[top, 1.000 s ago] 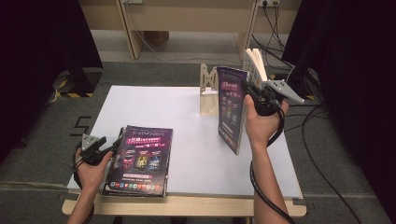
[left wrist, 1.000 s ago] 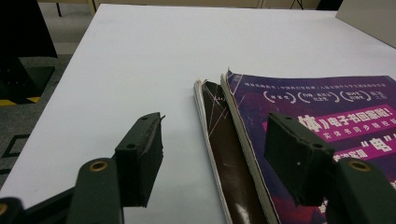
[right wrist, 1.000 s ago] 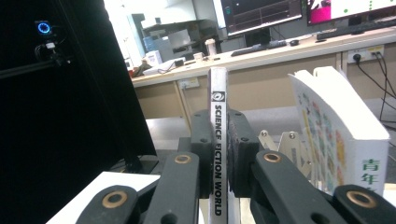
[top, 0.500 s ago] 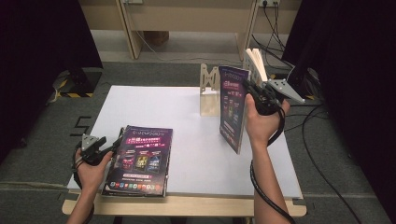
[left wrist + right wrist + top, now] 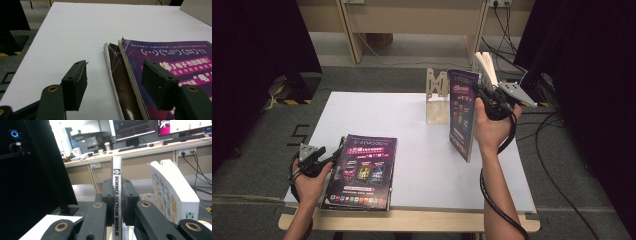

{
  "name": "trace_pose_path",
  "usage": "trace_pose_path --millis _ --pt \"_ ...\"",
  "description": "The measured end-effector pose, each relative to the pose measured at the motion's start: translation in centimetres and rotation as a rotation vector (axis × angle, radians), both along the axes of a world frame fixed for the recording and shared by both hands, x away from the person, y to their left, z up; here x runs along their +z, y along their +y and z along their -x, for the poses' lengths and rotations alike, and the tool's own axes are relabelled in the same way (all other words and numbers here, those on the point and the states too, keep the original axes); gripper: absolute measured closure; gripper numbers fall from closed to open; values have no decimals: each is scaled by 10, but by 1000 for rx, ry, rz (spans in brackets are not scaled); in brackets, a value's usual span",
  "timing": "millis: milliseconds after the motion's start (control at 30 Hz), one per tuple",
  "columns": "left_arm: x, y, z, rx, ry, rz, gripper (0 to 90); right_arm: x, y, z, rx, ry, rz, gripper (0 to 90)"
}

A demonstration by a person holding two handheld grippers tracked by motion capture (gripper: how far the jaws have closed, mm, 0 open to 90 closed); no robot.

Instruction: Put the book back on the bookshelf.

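Fingers [image 5: 117, 202] of the right gripper [image 5: 484, 97] pinch a magazine [image 5: 462, 115] by its spine, the pads pressed on both sides of the printed strip. It is held upright, its lower corner above the tabletop [image 5: 422, 150] near the right edge, just beside the wooden stand [image 5: 437, 95] at the far edge. A white book [image 5: 486, 67] already stands tilted at the stand's right, close behind the held magazine.

Fingers [image 5: 75, 87] of the left gripper [image 5: 314, 160] stand spread and hold nothing. They rest low at the near left corner, straddling the left edge of a stack [image 5: 362, 172] of magazines that lies flat there; the right pad sits over the top cover, the left over bare tabletop.

The step in hand looks like shelving: the upright magazine is being carried to the stand, to go beside the white book. The next move calls for bringing it to the slot with the spine kept vertical, setting its bottom edge down on the tabletop, and leaning it against the book or the stand before the pads let go, since a thin magazine will likely flop if released free-standing. The left gripper seems placed to take the next one off the stack, which would need a pad slid under the top cover's edge.
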State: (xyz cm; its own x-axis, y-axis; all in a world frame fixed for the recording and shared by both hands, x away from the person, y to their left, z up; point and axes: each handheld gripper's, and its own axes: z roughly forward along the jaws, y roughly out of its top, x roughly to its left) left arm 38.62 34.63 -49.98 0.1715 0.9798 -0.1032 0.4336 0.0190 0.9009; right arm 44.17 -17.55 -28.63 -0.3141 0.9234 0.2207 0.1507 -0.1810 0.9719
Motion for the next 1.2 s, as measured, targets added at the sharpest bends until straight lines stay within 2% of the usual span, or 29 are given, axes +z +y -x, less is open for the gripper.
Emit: trace_pose_path --millis 800,867,1200 --pt "0 1 0 -2 1 -1 366 2 3 -15 -24 8 12 838" --pt "0 1 0 -2 1 -1 367 2 3 -17 -26 -2 26 838" --pt "0 1 0 -2 -1 1 367 2 5 -23 -31 -3 32 838"
